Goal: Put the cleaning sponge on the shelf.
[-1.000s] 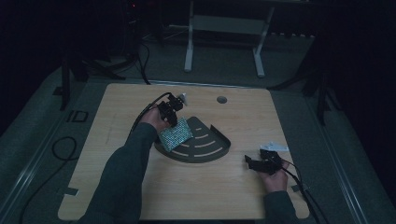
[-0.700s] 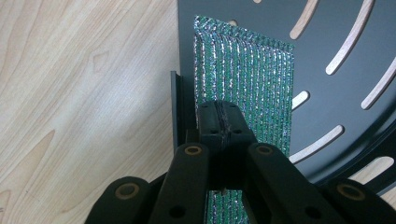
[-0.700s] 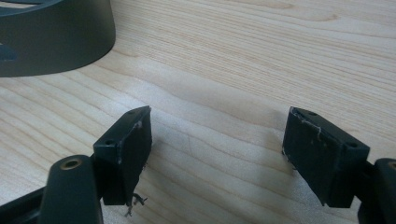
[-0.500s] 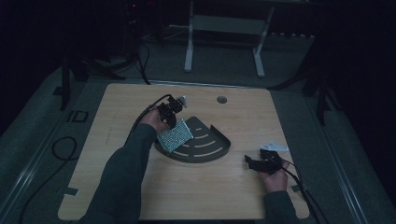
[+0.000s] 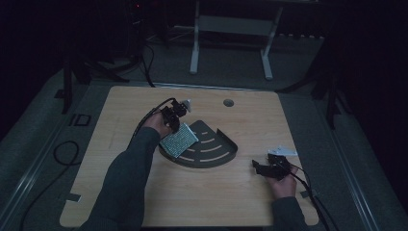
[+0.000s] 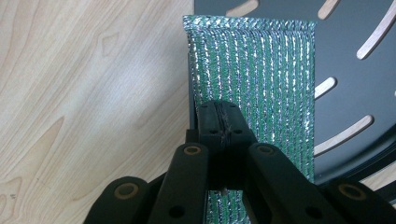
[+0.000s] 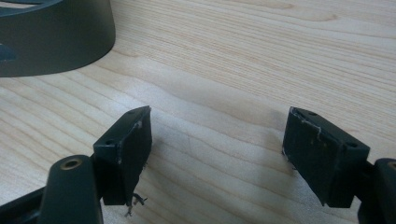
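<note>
A green and silver woven sponge pad [image 6: 261, 84] hangs over the edge of a dark slotted quarter-round tray [image 6: 355, 60]. My left gripper [image 6: 224, 123] is shut on the pad's near end. From above, the pad [image 5: 179, 140] lies at the left part of the tray [image 5: 211, 161], with the left gripper [image 5: 174, 115] just behind it. My right gripper [image 7: 217, 144] rests low over bare wood, jaws wide apart with nothing between them. It sits to the right of the tray [image 7: 56, 42], near the table's front right in the high view [image 5: 267, 168].
The light wooden table [image 5: 144, 197] has a round cable hole [image 5: 228, 102] near its far edge. Cables trail from both grippers. Beyond the table stand a white frame stand [image 5: 231, 24] and dark floor.
</note>
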A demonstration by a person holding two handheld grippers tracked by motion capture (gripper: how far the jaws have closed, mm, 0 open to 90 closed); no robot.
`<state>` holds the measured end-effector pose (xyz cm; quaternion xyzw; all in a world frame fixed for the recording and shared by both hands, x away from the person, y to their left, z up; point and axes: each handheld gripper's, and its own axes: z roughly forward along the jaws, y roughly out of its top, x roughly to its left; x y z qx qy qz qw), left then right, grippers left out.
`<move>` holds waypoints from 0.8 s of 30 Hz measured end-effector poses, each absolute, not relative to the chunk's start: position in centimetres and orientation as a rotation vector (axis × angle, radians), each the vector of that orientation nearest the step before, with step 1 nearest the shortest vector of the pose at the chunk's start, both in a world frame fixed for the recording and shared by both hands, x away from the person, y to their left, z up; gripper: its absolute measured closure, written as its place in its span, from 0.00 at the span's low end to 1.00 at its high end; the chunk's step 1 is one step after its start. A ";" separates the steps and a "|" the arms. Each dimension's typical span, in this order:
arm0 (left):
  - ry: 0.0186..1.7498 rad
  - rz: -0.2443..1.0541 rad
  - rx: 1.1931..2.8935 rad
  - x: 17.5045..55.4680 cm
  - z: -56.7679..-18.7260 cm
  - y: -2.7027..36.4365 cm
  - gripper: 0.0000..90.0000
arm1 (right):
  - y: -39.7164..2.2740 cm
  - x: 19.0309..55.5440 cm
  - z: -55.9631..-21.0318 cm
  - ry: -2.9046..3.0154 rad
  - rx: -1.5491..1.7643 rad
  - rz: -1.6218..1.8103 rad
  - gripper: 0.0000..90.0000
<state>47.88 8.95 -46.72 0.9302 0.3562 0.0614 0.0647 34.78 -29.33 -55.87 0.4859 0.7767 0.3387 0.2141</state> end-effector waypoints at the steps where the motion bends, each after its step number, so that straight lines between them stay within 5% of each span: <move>1: 1.075 0.182 2.810 47.9 -46.8 9.0 1.00 | -29.3 34.8 -55.9 2.155 1.348 0.940 0.26; 24: 1.054 0.144 2.680 47.2 -44.8 10.4 0.97 | -29.3 34.8 -55.9 2.155 1.348 0.939 0.26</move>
